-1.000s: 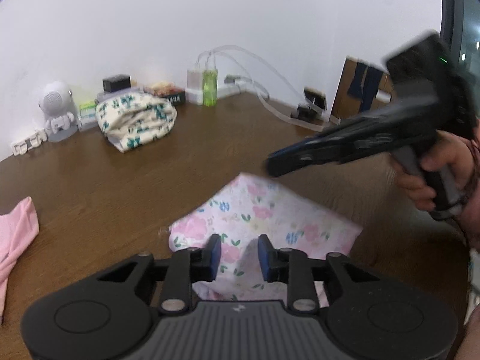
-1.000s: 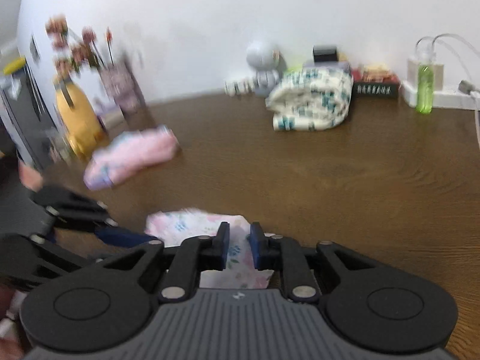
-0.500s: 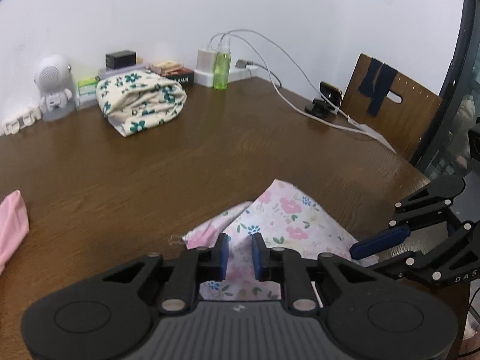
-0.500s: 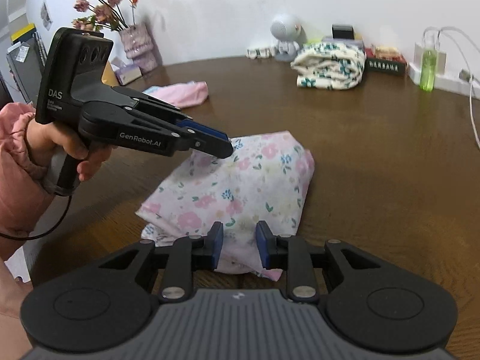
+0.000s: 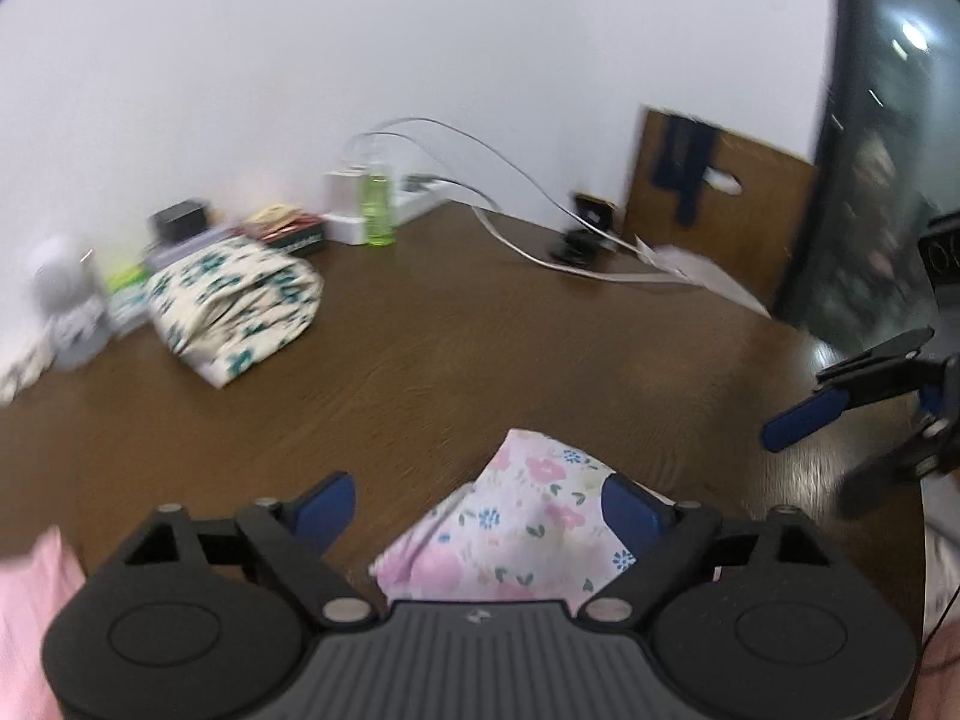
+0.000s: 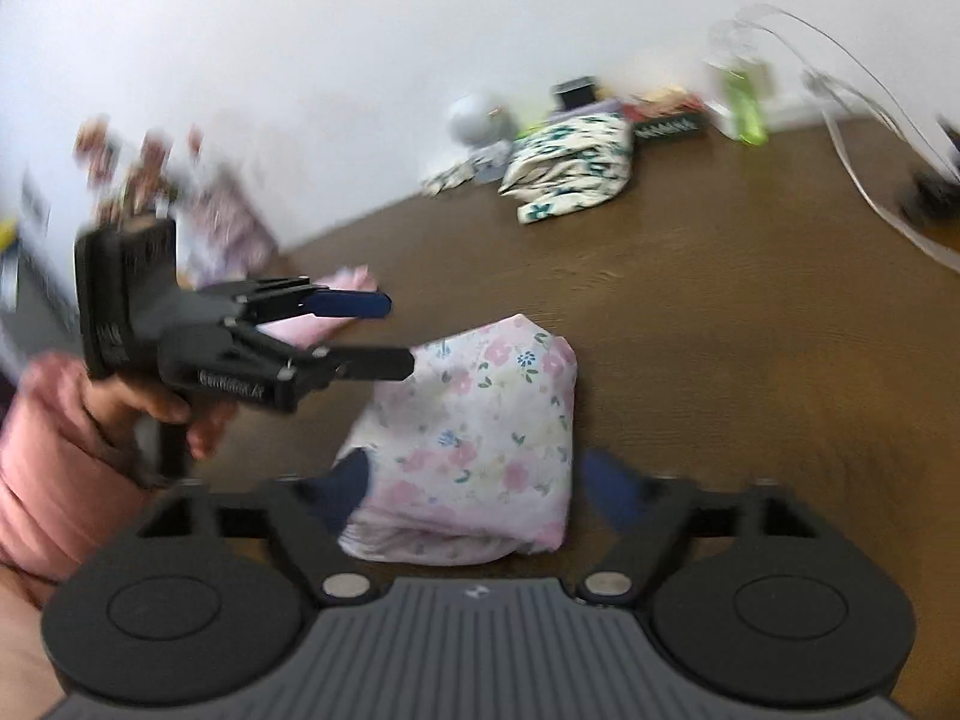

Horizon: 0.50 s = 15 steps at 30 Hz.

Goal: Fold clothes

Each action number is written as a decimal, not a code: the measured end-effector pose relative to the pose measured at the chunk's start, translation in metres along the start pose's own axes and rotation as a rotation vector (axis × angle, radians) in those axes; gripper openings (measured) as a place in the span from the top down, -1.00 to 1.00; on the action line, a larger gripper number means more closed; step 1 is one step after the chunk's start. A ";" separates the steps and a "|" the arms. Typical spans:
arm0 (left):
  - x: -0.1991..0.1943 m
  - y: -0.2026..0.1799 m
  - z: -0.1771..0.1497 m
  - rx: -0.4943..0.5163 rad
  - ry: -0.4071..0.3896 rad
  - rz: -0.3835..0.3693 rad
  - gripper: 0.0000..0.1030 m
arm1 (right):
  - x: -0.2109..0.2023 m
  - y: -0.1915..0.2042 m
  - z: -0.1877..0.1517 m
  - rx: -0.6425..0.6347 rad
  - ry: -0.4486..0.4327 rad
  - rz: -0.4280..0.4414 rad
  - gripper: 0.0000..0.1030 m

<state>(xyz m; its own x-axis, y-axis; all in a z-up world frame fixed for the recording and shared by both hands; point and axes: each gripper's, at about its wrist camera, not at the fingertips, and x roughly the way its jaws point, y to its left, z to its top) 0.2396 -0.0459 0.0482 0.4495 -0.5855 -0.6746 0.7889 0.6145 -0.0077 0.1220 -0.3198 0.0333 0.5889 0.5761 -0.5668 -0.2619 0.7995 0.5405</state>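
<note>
Left wrist view, left to right. A pink cloth (image 5: 27,612) sits at 8 o'clock on the brown table (image 5: 480,330). At 10 o'clock stand a white figurine (image 5: 66,306) and a folded cream garment with green flowers (image 5: 234,312). A green bottle (image 5: 378,210) is at 12 o'clock with white cables (image 5: 510,180) running to 2 o'clock, where a wooden chair back (image 5: 714,204) shows; this chair appears in no other view. The left gripper (image 5: 480,504) has just been opening: its 2 blue pads stand wide apart, gripping nothing, with the folded pink floral garment (image 5: 516,528) lying on the table between and below them. Whether the right pad brushes the cloth cannot be told. At 3 o'clock the right gripper (image 5: 840,438) enters, its jaws spread.

Right wrist view, left to right. Only here: a hand (image 6: 150,414) in a pink sleeve (image 6: 54,468) at 9 o'clock holds the left gripper (image 6: 396,333), jaws parted, empty, above the garment's far left edge. Blurred flowers (image 6: 138,162) stand at 10 o'clock. The floral garment (image 6: 474,444) lies at centre as a folded packet. The right gripper (image 6: 480,492) has just been opening too: pads wide, straddling the packet's near end, holding nothing. The cream garment (image 6: 570,168) is at 1 o'clock.
</note>
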 end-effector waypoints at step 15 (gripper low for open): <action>0.060 0.044 -0.004 -0.079 0.111 -0.249 -0.72 | 0.048 -0.003 -0.038 0.407 0.078 -0.011 -0.92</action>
<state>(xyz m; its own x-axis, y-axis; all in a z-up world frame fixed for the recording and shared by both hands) 0.2994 -0.0520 0.0040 0.1936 -0.6650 -0.7213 0.8321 0.5008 -0.2384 0.1224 -0.2878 -0.0188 0.5258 0.5914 -0.6114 0.0774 0.6826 0.7267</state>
